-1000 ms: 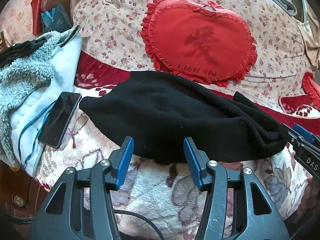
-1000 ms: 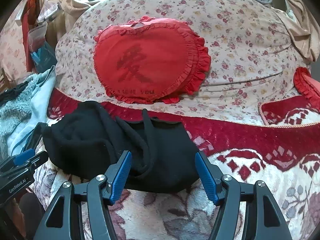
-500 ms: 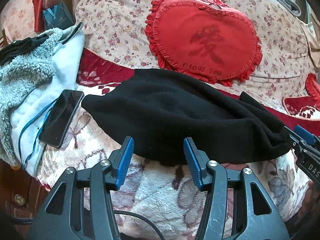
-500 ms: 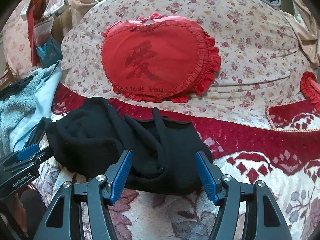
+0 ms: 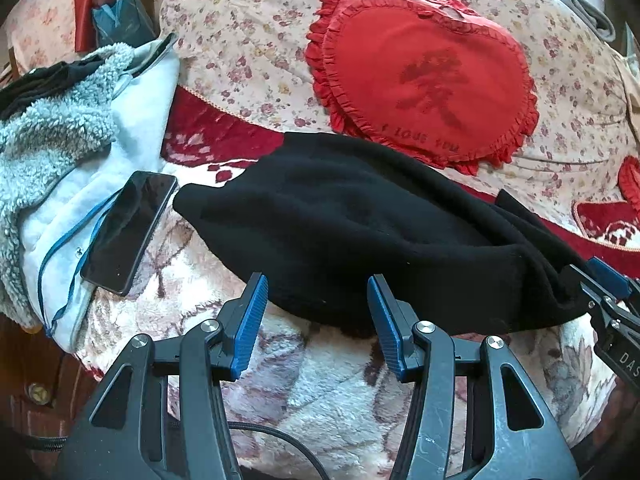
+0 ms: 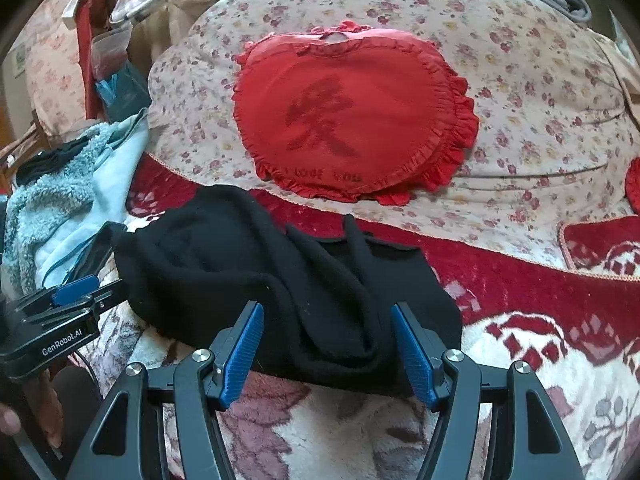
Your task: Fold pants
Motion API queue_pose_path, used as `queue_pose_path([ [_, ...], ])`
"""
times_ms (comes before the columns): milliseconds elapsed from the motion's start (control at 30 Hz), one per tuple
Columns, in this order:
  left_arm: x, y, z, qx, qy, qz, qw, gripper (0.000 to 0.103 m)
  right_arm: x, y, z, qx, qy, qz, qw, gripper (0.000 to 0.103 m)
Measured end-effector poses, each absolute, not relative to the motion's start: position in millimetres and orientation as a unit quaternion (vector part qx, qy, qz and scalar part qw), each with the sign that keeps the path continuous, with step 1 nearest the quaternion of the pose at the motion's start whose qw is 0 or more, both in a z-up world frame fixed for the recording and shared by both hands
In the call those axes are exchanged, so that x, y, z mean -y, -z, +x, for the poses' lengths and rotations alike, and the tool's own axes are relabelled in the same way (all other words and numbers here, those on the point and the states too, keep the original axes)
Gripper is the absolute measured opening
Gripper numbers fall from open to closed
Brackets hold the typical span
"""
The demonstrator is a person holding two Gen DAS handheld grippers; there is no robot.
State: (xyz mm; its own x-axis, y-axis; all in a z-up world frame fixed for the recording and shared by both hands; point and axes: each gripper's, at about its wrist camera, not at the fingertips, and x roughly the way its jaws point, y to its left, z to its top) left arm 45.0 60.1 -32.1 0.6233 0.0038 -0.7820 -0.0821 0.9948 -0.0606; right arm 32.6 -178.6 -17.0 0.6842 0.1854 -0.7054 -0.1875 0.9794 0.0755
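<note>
The black fleece pants (image 5: 360, 232) lie bunched in a thick folded bundle on the patterned blanket; in the right wrist view (image 6: 288, 280) ridges and folds run across them. My left gripper (image 5: 318, 300) is open and empty, its blue pads just short of the bundle's near edge. My right gripper (image 6: 326, 332) is open and empty, its pads straddling the near edge of the bundle without gripping. Each gripper shows at the edge of the other's view.
A red heart-shaped pillow (image 5: 424, 76) leans on a floral cushion (image 6: 540, 92) behind the pants. A black phone (image 5: 128, 228) lies on a light blue fleece garment (image 5: 60, 148) to the left. The floral blanket (image 5: 328, 392) covers the seat.
Both grippers have drawn slightly nearer the pants, which fill more of each view. The pants lie as before. Both stay open.
</note>
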Motion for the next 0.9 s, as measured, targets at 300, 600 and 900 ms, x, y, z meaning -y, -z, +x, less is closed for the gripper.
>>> queue_pose_path([
  [300,-78.0,32.5,58.4,-0.442,-0.028,-0.065,0.894,0.051,171.1,6.1,36.2,-0.374,-0.133,-0.014,0.918,0.064],
  [600,-95.4,24.8,80.0,-0.448,-0.025,-0.079,0.89,0.051,104.9,23.3,60.3,-0.363,-0.298,-0.137,0.872,0.064],
  [900,-116.2,31.3,103.6,-0.46,-0.038,-0.099,0.881,0.051,77.1,60.9,93.6,-0.414,-0.374,-0.183,0.809,0.037],
])
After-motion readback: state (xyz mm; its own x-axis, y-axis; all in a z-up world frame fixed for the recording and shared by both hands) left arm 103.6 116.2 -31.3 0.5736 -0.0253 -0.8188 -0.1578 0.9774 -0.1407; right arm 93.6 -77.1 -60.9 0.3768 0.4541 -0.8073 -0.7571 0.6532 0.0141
